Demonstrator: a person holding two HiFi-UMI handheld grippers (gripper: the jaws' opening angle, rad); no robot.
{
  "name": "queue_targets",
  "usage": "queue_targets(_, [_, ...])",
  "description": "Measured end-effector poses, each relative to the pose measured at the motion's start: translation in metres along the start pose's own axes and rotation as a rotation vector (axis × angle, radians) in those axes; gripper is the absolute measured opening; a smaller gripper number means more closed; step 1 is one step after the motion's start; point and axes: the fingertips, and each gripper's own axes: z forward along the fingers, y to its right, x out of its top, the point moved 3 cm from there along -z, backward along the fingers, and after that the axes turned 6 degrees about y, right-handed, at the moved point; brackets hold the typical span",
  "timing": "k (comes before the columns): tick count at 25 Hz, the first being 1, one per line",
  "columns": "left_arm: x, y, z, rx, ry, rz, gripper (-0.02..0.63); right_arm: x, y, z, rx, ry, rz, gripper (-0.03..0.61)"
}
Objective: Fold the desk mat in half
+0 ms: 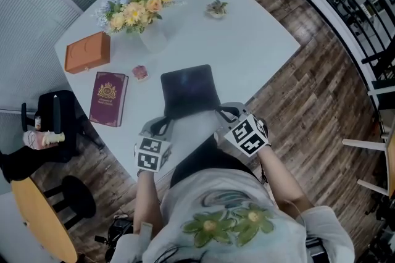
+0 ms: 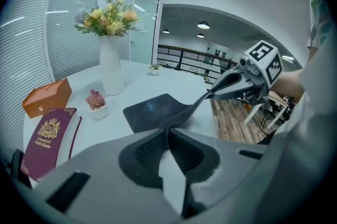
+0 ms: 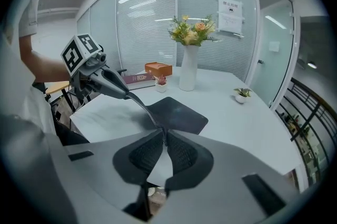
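Both grippers are clamped on the desk mat (image 1: 188, 90). My left gripper (image 2: 168, 133) pinches its near left corner and my right gripper (image 3: 163, 136) its near right corner, with the jaws of each closed on the thin sheet. The near edge is lifted off the white table (image 1: 259, 39). The far part of the mat lies flat ahead of both grippers.

Around it, read from the grippers:
- Pink potted plant (image 2: 96, 102): ahead and left of the left gripper, near the mat's far left corner but apart from it. It is the closest obstacle.
- White vase (image 2: 111, 68) with flowers (image 2: 105, 15): farther ahead of the left gripper, beyond the mat's far edge.
- Burgundy book (image 2: 50, 139): left of the left gripper, flat on the table.
- Orange box (image 2: 46, 97): beyond the book, farther left and ahead.
- Green potted plant (image 3: 242, 94): well ahead of the right gripper, well apart from the mat.
- Black chair (image 1: 55, 126): off the table's edge, left of the left gripper.

I count two grippers, one mat, one vase, one book, one box and two small potted plants.

The mat is dark, thin and floppy, a rectangle with rounded corners and a faint mottled sheen. The tabletop is smooth and matte with rounded corners. The vase is tall and slim. The box is a plain rectangular block. The book cover carries a gold crest. The jaw pads are black and ribbed, set in grey shells. The floor is wood plank.
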Motion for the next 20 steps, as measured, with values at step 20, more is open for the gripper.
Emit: queue_targets(20, [0.047,-0.02,-0.005,0.042,0.146,-0.008,0.038,0.036,0.025,-0.003,-0.06,0.099,0.059,0.04])
